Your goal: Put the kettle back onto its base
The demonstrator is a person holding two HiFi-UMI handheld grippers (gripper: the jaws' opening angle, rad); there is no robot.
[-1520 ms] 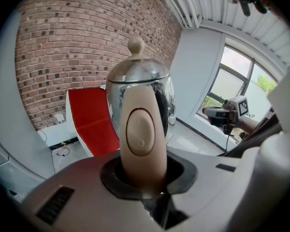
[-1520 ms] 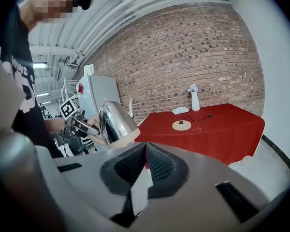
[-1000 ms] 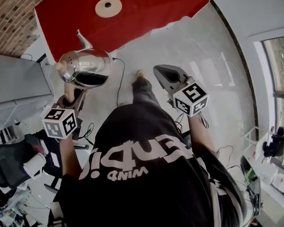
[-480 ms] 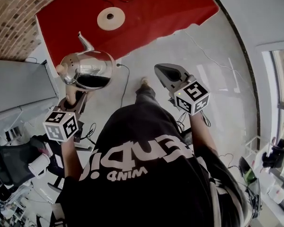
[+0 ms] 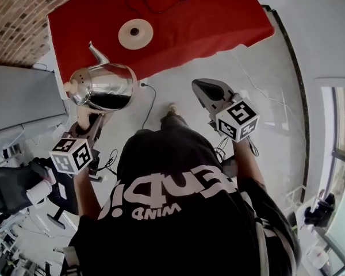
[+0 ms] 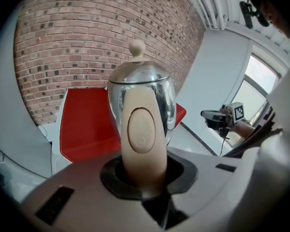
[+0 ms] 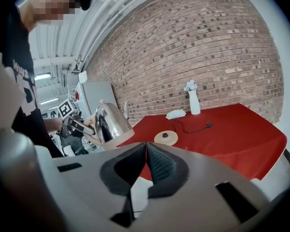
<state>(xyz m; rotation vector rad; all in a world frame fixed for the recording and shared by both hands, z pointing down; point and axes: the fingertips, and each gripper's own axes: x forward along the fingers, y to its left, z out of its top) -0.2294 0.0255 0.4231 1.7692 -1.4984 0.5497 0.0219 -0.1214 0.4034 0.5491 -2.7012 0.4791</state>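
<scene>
Two grippers: left gripper (image 6: 144,177) clamps the kettle (image 5: 100,85) by its handle (image 6: 142,134), aloft near the red table's (image 5: 213,16) edge (base (image 5: 135,34) lies on it); right gripper (image 7: 145,164) is pinched together, empty.

1. A round cream kettle base (image 5: 135,34) lies on the red-covered bench (image 5: 218,22), nearer its left edge.
2. A black cord (image 7: 191,130) lies just behind the base.
3. A white vase (image 7: 195,102) stands at the far edge.
4. The polished steel kettle (image 5: 100,86) hangs off the near left corner, in the left tool (image 6: 144,180).
</scene>
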